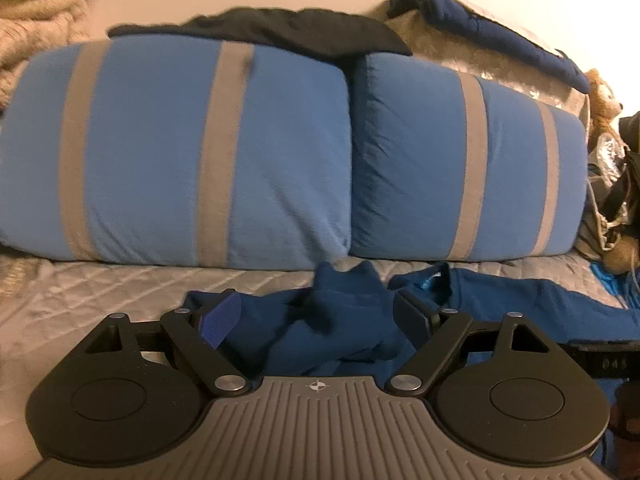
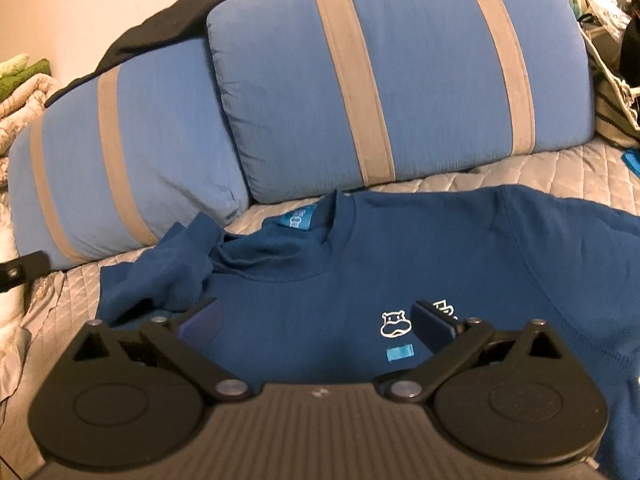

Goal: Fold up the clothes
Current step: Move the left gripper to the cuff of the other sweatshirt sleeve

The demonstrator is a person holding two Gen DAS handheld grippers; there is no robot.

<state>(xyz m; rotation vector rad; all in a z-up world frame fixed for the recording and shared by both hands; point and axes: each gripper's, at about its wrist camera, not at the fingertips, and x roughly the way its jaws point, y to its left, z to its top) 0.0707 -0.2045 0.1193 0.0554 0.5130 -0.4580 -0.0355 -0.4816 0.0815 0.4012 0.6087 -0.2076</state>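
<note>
A dark blue T-shirt [image 2: 360, 264] lay front-up on the quilted grey bed cover [image 2: 560, 168], its collar toward two blue pillows with grey stripes [image 2: 380, 80] that leaned at the head of the bed. One sleeve [image 2: 172, 264] was crumpled and bunched up beside the collar, while the opposite shoulder lay fairly flat. A small white animal logo [image 2: 395, 323] and a light blue tab showed on the chest, and a light blue label [image 2: 297, 218] sat inside the neck. The left claw [image 1: 320, 320] stood wide open just over the rumpled sleeve, with cloth between its fingers but nothing pinched. The right claw [image 2: 316, 324] was likewise open above the chest, holding nothing. The shirt looked like soft, light knit cloth: it would sag, wrinkle and drag rather than keep a shape, so each pinch would probably need to take a seam or doubled edge. A sensible hold seemed to be the bunched sleeve at its hem or shoulder seam, to pull it flat before any fold; the collar edge offered a second firm spot. A dark garment [image 1: 280, 32] lay draped over the pillow tops. No box, basket or drawer was in view, only loose bedding and clutter at the edges.
</note>
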